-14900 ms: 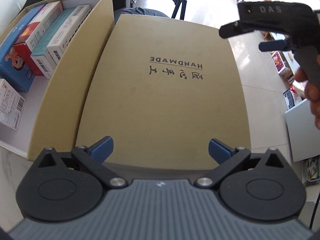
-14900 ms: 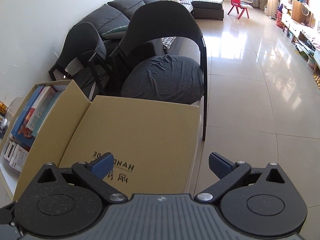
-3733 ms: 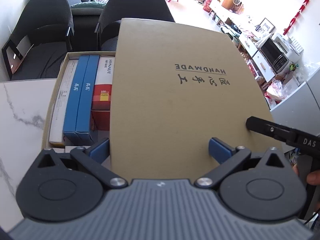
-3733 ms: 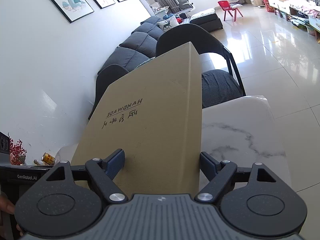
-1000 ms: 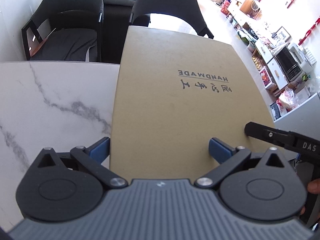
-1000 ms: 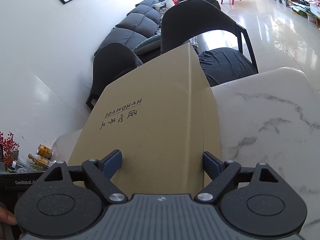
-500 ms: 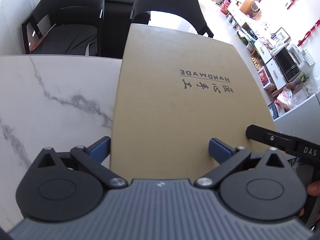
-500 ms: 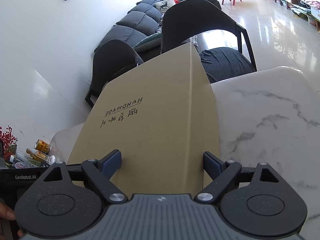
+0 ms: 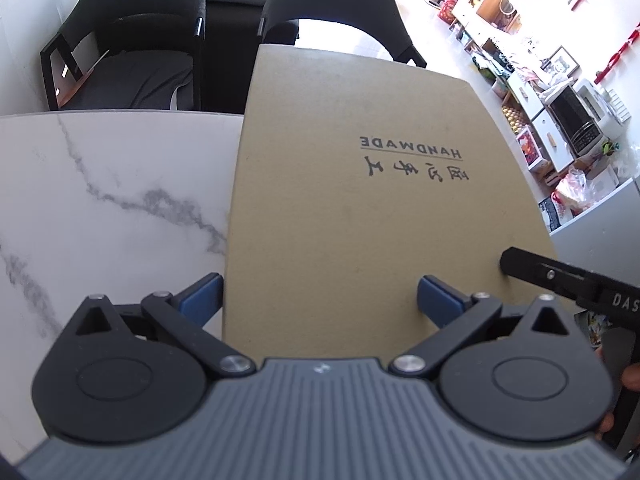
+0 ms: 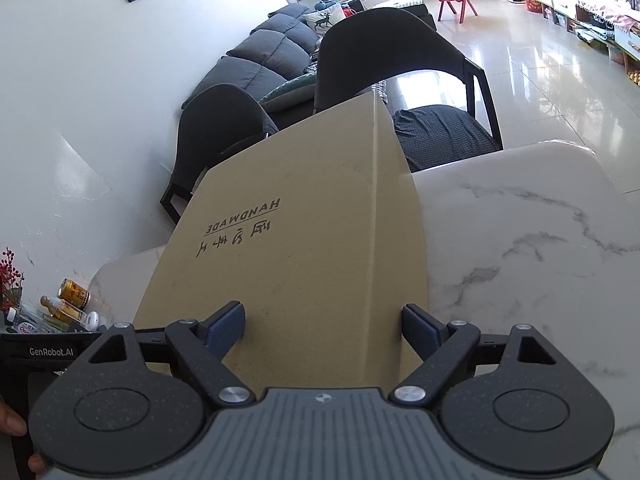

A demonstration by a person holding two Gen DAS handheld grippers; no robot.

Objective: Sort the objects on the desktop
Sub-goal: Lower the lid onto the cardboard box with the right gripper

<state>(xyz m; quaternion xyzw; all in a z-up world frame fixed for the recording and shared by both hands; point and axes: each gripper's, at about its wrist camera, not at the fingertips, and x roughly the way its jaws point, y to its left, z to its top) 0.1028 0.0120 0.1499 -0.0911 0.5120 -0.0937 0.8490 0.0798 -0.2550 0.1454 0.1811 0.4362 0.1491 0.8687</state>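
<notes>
Left wrist view: I look along my left gripper (image 9: 319,294) over a white marble table with grey veins (image 9: 108,184).
Table, left part: bare marble lies to the left of the box; two black chairs (image 9: 132,28) stand past the far edge.
Box: a flat brown cardboard box lid printed "HANDMADE" with a line of characters (image 9: 360,200) fills the middle of the view, its print reading upside down to me.
Left gripper state: my jaws are spread wide; the left blue pad (image 9: 202,298) sits just beside the box's left edge over the marble, the right pad over the top face. I cannot tell whether either pad touches the cardboard.
Right side of this view: my right gripper (image 9: 560,280) reaches in from the right, its black finger tip at the box's right edge.
Background, far right: shelves and a microwave (image 9: 576,120) stand well apart from the table.

Right wrist view: I see the same brown box (image 10: 300,248) from its other near corner, top face and right side wall both showing.
Far left: small bottles and a can (image 10: 72,292) stand on the table beside the box.
Right gripper state: my right gripper (image 10: 322,326) is spread open; the left pad rests over the top face, the right pad just beside the side wall. It clamps nothing.
Box position: it sits on the marble table (image 10: 520,248), reaching to the far edge near the chairs (image 10: 392,56).
</notes>
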